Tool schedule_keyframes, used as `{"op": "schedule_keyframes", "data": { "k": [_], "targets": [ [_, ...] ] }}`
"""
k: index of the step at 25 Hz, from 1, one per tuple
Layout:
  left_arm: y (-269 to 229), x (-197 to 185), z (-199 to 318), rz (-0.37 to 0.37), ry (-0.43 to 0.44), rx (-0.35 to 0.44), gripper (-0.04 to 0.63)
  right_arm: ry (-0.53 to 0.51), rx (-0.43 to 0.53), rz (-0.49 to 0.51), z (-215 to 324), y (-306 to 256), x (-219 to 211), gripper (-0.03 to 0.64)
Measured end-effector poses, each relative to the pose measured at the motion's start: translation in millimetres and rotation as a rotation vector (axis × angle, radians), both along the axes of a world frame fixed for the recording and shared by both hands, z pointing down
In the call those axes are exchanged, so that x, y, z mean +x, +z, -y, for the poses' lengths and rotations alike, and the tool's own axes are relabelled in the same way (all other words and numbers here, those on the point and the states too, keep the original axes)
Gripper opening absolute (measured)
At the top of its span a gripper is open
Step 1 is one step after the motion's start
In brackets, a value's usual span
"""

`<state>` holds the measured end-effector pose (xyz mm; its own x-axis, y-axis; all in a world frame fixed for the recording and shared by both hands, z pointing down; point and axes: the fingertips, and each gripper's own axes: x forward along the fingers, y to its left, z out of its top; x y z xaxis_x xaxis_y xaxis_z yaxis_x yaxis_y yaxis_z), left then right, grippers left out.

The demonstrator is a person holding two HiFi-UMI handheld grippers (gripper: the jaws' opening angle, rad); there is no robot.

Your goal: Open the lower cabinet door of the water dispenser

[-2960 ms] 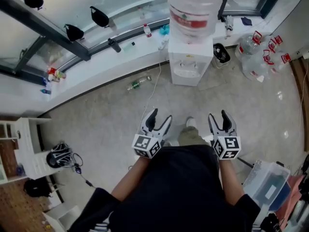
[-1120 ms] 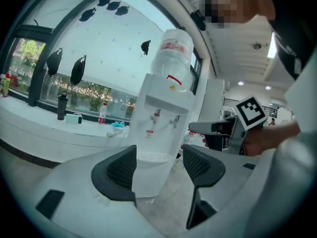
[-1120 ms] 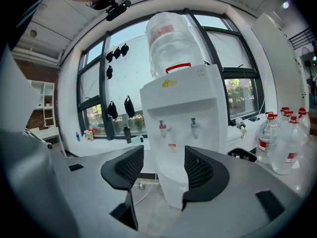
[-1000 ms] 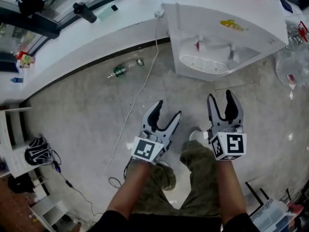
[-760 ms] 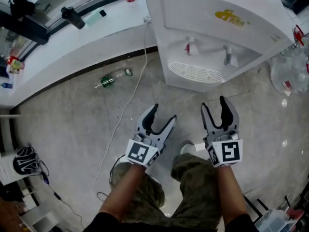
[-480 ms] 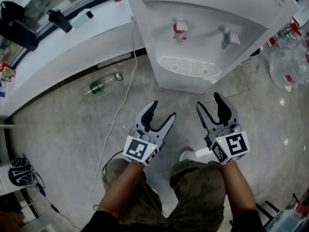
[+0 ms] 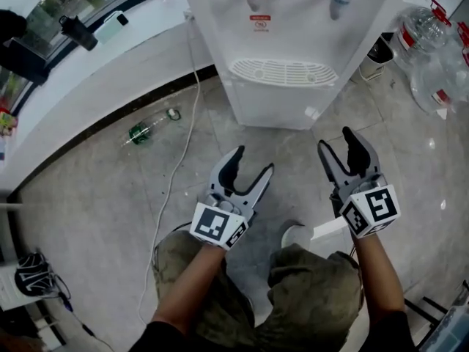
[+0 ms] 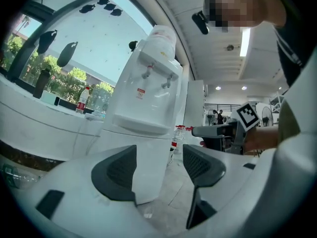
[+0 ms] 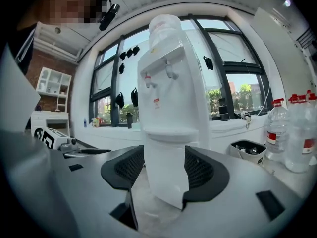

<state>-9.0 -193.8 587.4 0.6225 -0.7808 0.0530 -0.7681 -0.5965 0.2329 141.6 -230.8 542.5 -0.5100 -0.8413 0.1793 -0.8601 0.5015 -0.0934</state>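
The white water dispenser (image 7: 293, 42) stands on the floor ahead, with two taps and a drip grille (image 7: 282, 70) over its lower cabinet door (image 7: 272, 107), which is shut. My left gripper (image 7: 253, 161) is open and empty, a short way in front of the cabinet's base. My right gripper (image 7: 338, 141) hangs beside it, also open and empty, and neither touches the dispenser. In the left gripper view the lower cabinet (image 8: 148, 167) shows between the spread pads (image 8: 116, 172). The right gripper view frames the cabinet (image 9: 166, 175) between its pads (image 9: 200, 170).
A green bottle (image 7: 150, 127) and a white cable (image 7: 187, 130) lie on the floor at left, below a curved white ledge (image 7: 88, 79). Several water jugs (image 7: 432, 57) and a small bin (image 7: 381, 50) stand at right. The person's knees and a shoe (image 7: 293, 235) are below the grippers.
Both grippers have sunk lower and stayed open. The camera has dropped too, so the dispenser's front now shows down to its lower cabinet.
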Motion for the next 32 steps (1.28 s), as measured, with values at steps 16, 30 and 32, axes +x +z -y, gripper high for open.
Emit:
{"op": "schedule_keyframes", "data": {
  "k": [16, 30, 32],
  "targets": [
    [34, 5, 18, 0.044, 0.064, -0.056, 0.270, 0.082, -0.041, 0.003, 62, 89, 47, 0.229],
    [63, 53, 26, 0.022, 0.143, -0.094, 0.270, -0.025, -0.134, -0.011, 114, 138, 48, 0.244],
    [76, 53, 25, 0.036, 0.138, -0.120, 0.270, -0.030, -0.142, 0.002, 119, 142, 46, 0.249]
  ]
}}
